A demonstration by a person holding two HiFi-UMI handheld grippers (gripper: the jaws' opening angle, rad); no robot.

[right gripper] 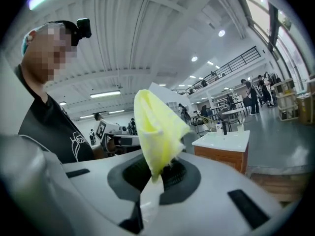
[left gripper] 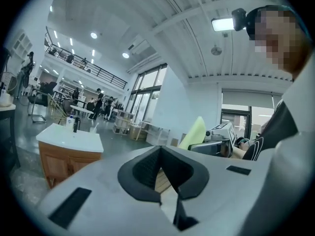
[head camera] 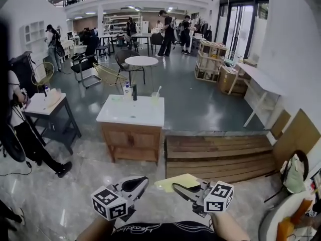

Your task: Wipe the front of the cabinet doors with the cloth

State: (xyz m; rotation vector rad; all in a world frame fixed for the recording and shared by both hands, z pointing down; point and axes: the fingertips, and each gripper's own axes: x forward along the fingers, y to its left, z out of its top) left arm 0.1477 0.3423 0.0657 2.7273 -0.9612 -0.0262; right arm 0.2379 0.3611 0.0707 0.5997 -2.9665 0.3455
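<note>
Yellow cloth [right gripper: 157,122], end hidden, clamped in right gripper [right gripper: 156,173]; left gripper [left gripper: 160,166] closed, empty.

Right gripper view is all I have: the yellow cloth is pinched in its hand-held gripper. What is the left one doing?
Observer: The left hand-held gripper is shut, with nothing between its jaws.
Operator: Is either one at the cabinet doors?
Observer: No. The head view shows it and the right hand-held gripper low by the person's body, with a stretch of floor between them and the cabinet doors.
</note>
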